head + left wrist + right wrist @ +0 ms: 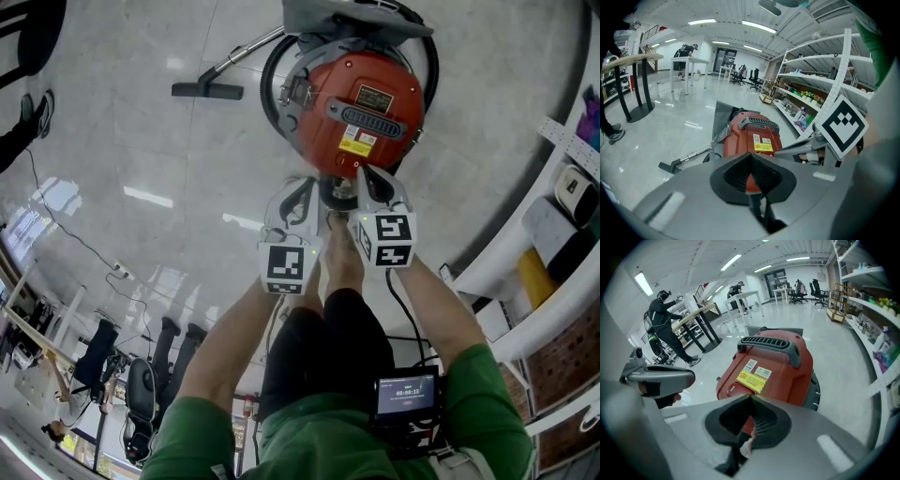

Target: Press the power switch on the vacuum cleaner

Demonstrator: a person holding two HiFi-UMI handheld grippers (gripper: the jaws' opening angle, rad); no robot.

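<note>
The red canister vacuum cleaner (361,108) stands on the pale floor just ahead, with a black handle and yellow label on top. It also shows in the left gripper view as the vacuum cleaner (752,133) and in the right gripper view as the vacuum cleaner (776,359). A raised red pedal with a white mark (734,388) sits at its near end. My left gripper (300,195) and right gripper (373,183) hover side by side at that end, both shut and holding nothing. The person's foot (342,253) stands between them.
The vacuum's black hose (269,94) loops round it, and the tube ends in a floor nozzle (206,90) to the left. White shelves (562,225) with goods run along the right. A thin cable (66,234) crosses the floor at left. People (665,322) stand by tables far off.
</note>
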